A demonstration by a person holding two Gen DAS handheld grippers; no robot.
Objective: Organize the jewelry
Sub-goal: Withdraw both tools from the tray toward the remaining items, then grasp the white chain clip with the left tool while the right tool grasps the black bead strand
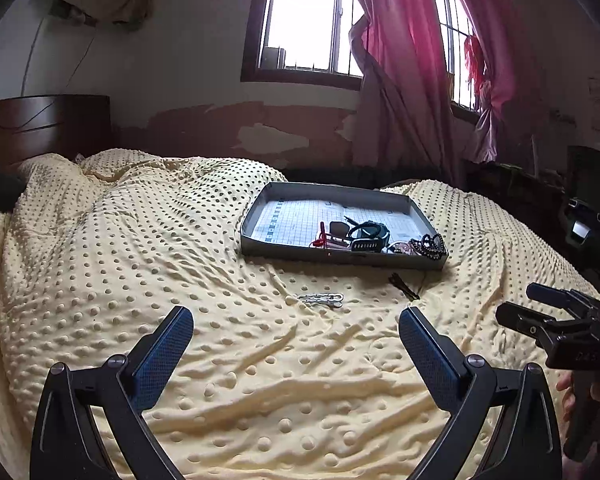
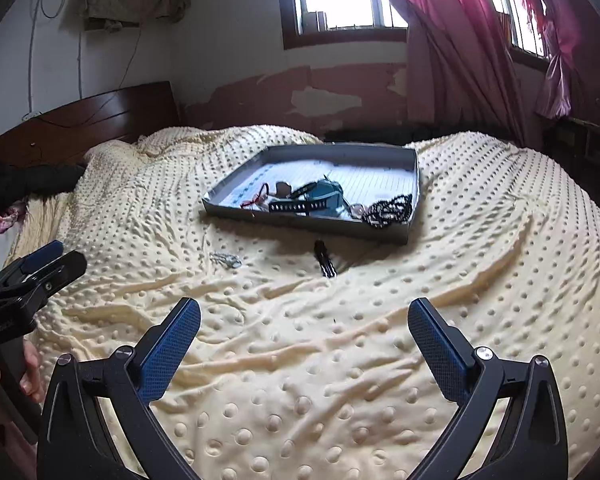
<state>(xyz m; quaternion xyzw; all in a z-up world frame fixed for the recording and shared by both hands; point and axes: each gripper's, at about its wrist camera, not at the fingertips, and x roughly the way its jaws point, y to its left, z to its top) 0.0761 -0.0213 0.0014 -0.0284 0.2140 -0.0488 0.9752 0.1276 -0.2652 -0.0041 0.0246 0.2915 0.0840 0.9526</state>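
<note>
Holding both tools low over the yellow dotted blanket (image 1: 148,240), you kept each one empty: your left gripper (image 1: 296,328) had its blue-padded fingers spread wide apart above bare fabric, and your right gripper (image 2: 304,320) stood just as wide, gripping nothing. Ahead of you the shallow grey tray (image 1: 256,220) sat on the blanket, lined with gridded paper, and everything in it was bunched toward its near right part. You could see a red cord piece (image 1: 321,238) at the left of that cluster, a dark teal watch (image 1: 370,230) with its black perforated strap (image 2: 300,207) lying across the middle, and a dark beaded bracelet (image 1: 430,244) looped in the near right corner, touching the wall. The far and left parts of the tray showed only the paper lining.

Two pieces lay outside the tray, on the blanket between it and your grippers: a silver chain (image 1: 322,300) to the left and a dark hair clip (image 1: 404,286) just beside the tray's near wall. They lay apart from each other.
</note>
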